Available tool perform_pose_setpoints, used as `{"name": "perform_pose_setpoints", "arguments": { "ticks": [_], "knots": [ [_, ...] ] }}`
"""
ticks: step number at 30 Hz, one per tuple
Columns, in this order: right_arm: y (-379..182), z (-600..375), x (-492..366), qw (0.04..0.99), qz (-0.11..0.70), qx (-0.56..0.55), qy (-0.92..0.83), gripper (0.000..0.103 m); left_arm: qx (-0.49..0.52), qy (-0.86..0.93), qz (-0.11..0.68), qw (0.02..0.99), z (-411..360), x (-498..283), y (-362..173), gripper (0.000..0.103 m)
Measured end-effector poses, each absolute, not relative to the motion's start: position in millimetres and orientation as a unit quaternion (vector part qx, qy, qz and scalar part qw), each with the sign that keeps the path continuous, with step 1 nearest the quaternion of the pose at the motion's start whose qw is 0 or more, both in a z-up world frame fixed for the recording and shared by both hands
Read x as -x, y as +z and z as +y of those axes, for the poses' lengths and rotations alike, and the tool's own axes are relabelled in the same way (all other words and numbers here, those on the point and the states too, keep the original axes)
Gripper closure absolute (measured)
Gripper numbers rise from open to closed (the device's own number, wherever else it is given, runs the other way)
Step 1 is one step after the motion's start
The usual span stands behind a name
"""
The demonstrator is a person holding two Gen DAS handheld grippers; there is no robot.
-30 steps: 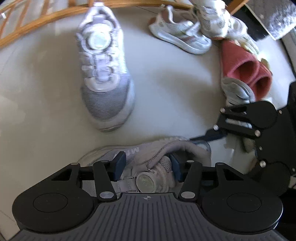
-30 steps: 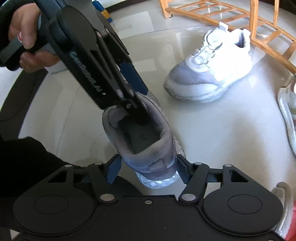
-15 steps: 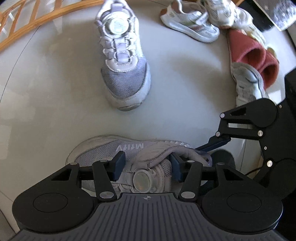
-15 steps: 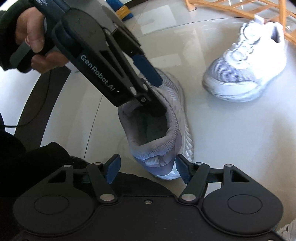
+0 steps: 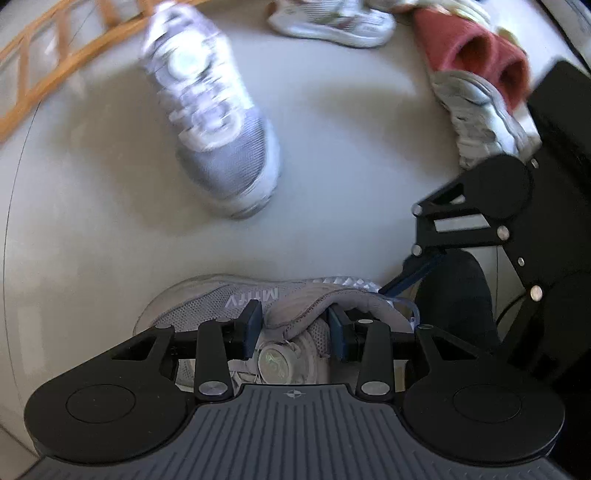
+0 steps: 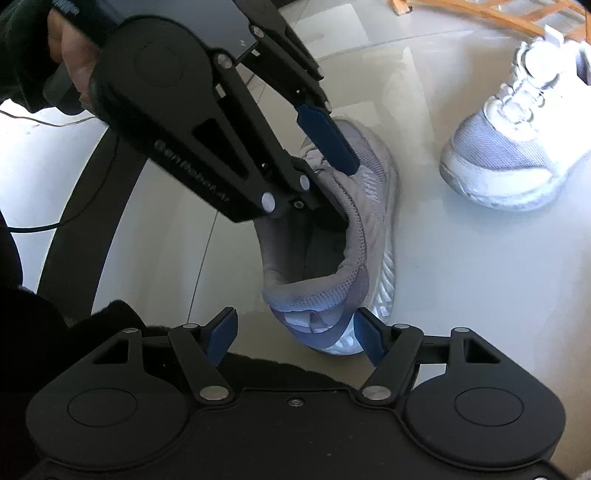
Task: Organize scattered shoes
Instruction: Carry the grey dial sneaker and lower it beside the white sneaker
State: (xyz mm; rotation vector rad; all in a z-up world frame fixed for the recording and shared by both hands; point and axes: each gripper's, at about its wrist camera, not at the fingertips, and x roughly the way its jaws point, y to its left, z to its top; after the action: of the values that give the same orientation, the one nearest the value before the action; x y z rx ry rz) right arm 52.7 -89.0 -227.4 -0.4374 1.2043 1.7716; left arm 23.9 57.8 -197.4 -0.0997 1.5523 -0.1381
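A grey mesh sneaker (image 5: pixel 236 299) lies on the pale floor, its dial lace by my left gripper (image 5: pixel 295 328). That gripper points straight down. Its jaws are closing and pinch the sneaker's upper edge beside the tongue. In the right wrist view one blue pad (image 6: pixel 328 140) lies on the outside of the sneaker (image 6: pixel 373 206) and the other finger reaches inside it. My right gripper (image 6: pixel 293 336) straddles the heel. Its jaws are opening, the left pad well clear of the heel. The matching sneaker (image 5: pixel 210 122) stands apart, further out on the floor.
A white sneaker (image 5: pixel 332 22), red slippers (image 5: pixel 476 55) and another pale shoe (image 5: pixel 484 122) crowd the far right. A curved wooden rail (image 5: pixel 55 62) runs along the far left. A person's hand (image 6: pixel 74 62) holds the left gripper; a cable trails over the floor.
The left jaws have narrowed onto the sneaker's upper edge and the gripper has rolled a little. The right jaws have widened off the heel, and the right gripper has shifted sideways.
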Motion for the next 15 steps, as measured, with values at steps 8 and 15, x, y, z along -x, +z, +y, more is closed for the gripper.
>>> {"name": "perform_pose_setpoints", "arguments": {
  "ticks": [8, 15],
  "knots": [
    [-216, -99, -57, 0.485, 0.481, 0.167, 0.711, 0.027, 0.229, 0.036, 0.666, 0.709, 98, -7, -179, 0.048],
    [-210, -106, -59, 0.504, 0.473, 0.166, 0.703, 0.021, 0.346, 0.089, 0.641, 0.68, 106, 3, -169, 0.043]
  ]
}}
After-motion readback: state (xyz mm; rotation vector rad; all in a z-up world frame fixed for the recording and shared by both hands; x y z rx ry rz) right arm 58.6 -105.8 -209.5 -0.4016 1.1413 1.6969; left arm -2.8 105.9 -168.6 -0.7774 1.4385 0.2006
